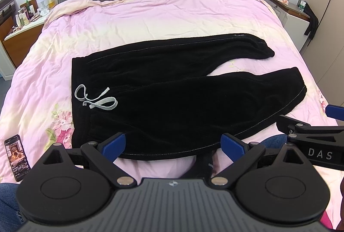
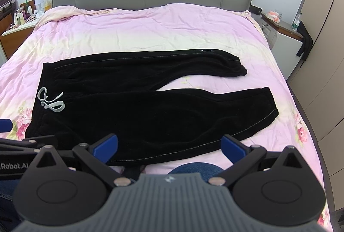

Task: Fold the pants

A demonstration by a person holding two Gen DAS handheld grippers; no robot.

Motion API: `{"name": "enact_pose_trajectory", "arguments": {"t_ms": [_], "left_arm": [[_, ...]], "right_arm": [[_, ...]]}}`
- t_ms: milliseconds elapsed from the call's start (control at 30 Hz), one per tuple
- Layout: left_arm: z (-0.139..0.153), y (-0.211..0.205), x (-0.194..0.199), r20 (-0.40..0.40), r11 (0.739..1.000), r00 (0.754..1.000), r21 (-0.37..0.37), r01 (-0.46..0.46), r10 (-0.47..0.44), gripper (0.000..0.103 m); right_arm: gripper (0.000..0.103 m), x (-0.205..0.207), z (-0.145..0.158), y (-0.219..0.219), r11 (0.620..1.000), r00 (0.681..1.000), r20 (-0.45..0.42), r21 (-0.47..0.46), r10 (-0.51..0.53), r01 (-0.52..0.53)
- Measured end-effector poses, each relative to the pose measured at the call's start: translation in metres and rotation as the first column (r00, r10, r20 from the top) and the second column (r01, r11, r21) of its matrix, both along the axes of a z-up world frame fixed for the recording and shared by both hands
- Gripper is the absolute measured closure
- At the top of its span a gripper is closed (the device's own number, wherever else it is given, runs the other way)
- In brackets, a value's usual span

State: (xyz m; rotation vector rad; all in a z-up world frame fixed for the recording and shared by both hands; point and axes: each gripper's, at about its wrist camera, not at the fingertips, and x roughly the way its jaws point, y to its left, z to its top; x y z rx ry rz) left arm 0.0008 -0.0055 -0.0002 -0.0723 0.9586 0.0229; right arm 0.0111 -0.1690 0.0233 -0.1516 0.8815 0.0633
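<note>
Each claw (image 1: 174, 146) (image 2: 169, 146) has blue pads (image 1: 115, 146) on black linkages with silver rivets, over a grey ribbed body; white lettering marks the arms.

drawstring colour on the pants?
Light grey drawstring against the black pants; clearest in the left wrist view.

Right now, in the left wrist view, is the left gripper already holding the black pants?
No, the left gripper is open, its blue fingertips spread wide just short of the near edge of the black pants, gripping nothing.

Two foot-end views – shared bed (image 1: 150, 23)
</note>
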Motion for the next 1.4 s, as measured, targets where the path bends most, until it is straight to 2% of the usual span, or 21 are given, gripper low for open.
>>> {"name": "enact_pose_trajectory", "arguments": {"t_ms": [1400], "left_arm": [[-0.0013, 0.0032, -0.0006, 0.005, 1.000, 1.000, 0.009, -0.004, 0.004, 0.000]], "right_arm": [[0.005, 0.0003, -0.0054, 0.0048, 1.000, 1.000, 0.012, 0.011, 0.012, -0.012]]}}
